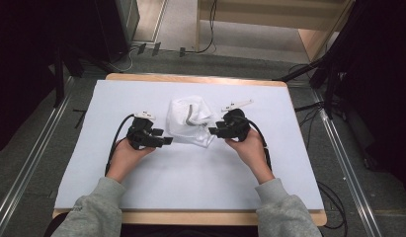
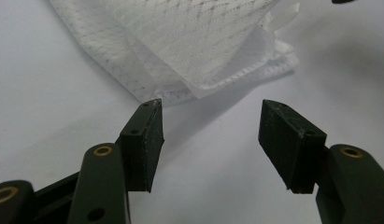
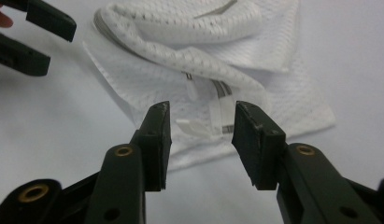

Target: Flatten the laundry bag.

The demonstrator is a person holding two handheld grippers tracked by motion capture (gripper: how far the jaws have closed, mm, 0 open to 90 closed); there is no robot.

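White mesh bag [image 1: 190,122] crumpled mid-table; left gripper [image 1: 167,141] and right gripper [image 1: 214,131] flank its edges, jaws spread.

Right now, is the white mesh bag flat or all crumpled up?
Crumpled. The white mesh bag lies bunched on the table, its layers folded over each other.

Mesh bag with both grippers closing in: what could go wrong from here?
1. The mesh bag lies crumpled in layers; the open left gripper, at its edge, may pinch several layers or slip off.
2. The open right gripper points at the white pull tab; it might close on the tab or zipper tape instead of fabric.
3. On the smooth white table cover, the light bag could slide if only one side grabs.
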